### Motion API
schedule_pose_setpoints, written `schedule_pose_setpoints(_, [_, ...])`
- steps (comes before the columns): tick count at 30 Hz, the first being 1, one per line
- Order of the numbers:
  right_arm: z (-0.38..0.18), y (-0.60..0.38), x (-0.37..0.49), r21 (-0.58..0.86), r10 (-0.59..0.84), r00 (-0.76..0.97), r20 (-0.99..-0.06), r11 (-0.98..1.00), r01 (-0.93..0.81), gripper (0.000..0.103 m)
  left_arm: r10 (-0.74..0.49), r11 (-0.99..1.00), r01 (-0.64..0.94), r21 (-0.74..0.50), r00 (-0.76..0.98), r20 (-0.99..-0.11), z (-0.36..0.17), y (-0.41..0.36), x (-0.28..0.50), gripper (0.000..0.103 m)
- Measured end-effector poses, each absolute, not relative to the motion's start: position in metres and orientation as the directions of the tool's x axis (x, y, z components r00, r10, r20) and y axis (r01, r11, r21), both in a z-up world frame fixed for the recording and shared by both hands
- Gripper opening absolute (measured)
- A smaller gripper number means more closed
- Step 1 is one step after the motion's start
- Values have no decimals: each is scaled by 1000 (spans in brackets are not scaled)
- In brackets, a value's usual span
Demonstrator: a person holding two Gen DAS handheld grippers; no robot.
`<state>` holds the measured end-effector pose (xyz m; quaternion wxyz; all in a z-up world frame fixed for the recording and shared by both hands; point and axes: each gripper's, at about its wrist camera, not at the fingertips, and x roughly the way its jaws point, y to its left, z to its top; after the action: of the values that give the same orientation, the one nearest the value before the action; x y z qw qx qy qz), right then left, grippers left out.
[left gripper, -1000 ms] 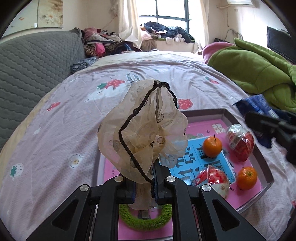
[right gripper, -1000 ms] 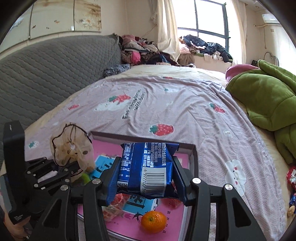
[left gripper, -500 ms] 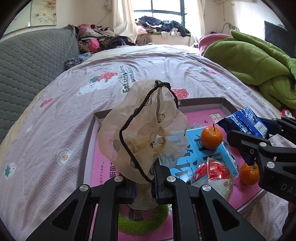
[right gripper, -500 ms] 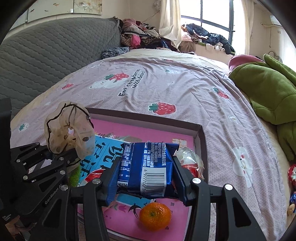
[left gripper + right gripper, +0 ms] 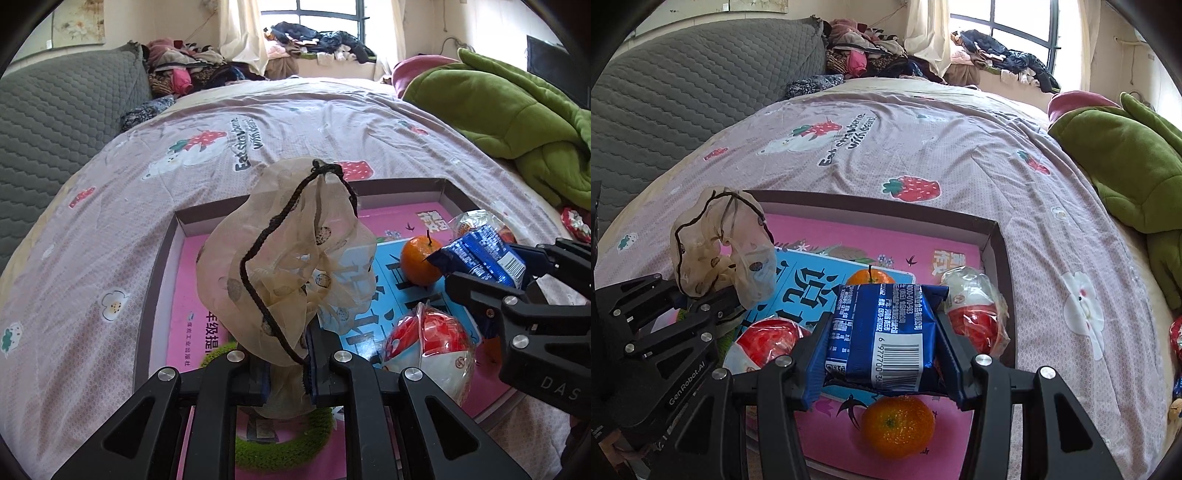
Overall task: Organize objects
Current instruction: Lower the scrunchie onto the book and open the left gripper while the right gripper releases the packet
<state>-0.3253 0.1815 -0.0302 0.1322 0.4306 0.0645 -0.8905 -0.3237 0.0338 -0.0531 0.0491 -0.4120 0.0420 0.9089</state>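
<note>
Now, left gripper (image 5: 287, 365) pinching sheer scrunchie (image 5: 288, 266), right gripper (image 5: 882, 354) clamping blue packet (image 5: 882, 332) — above tray (image 5: 991, 236).

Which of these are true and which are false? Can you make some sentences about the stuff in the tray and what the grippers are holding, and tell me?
1. The left hand-held gripper is shut on a sheer scrunchie. True.
2. The right hand-held gripper is empty. False: it is shut on a blue packet.
3. An orange lies in the tray below the blue packet. True.
4. The tray sits on a bare wooden floor. False: it sits on a strawberry-print bedsheet.
5. The blanket on the bed is red. False: it is green.
6. A blue book lies in the tray. True.
</note>
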Motion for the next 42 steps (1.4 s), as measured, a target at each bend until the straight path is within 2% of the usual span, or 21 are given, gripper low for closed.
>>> schedule_pose_setpoints(24, [-37,190,-329,48,-181,-544,-820,-967,249,52,93,-993,-109,-33,-604,-791,-57,25,-322,29])
schedule_pose_setpoints(26, [-36,190,-329,50,-180,-542,-821,-968,246,52,93,-993,-111,-33,-599,-796,-57,25,-321,32])
schedule_pose_setpoints(34, [-31,190,-328,50,-177,-544,-820,-970,240,52,92,-994,-108,-34,-589,-803,-54,24,-317,51])
schedule_pose_setpoints(42, [-26,189,-327,51,-179,-550,-816,-969,241,52,73,-996,-90,-23,-605,-793,-48,19,-311,58])
